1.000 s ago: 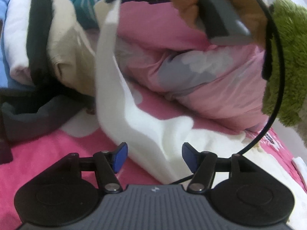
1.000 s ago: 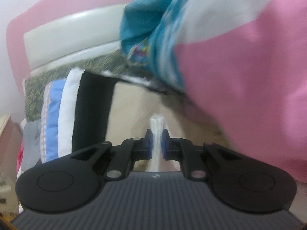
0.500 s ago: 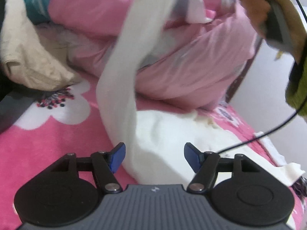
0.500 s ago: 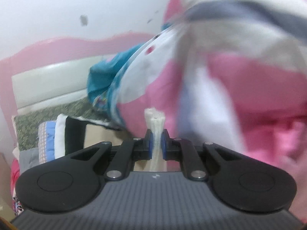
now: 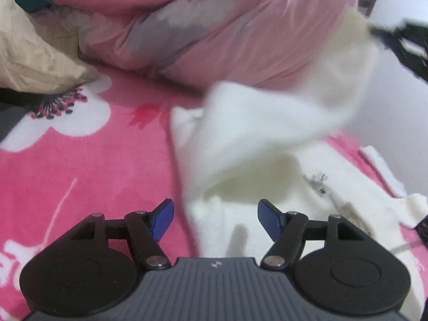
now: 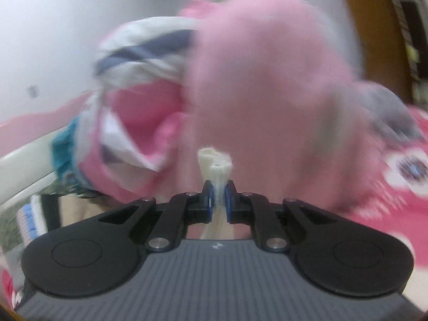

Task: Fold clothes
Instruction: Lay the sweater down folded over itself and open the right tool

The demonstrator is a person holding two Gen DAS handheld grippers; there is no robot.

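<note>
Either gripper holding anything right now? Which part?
Right gripper is shut on a bunched edge of the white garment; which edge can't be told. Left gripper is open, holding nothing.

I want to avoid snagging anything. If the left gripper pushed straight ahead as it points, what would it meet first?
Most likely the white garment, already lying between the open left gripper fingers; depth is blurred.

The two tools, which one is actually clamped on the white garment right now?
The right tool: shut on a bunched edge of the white garment. The left tool is open.
</note>
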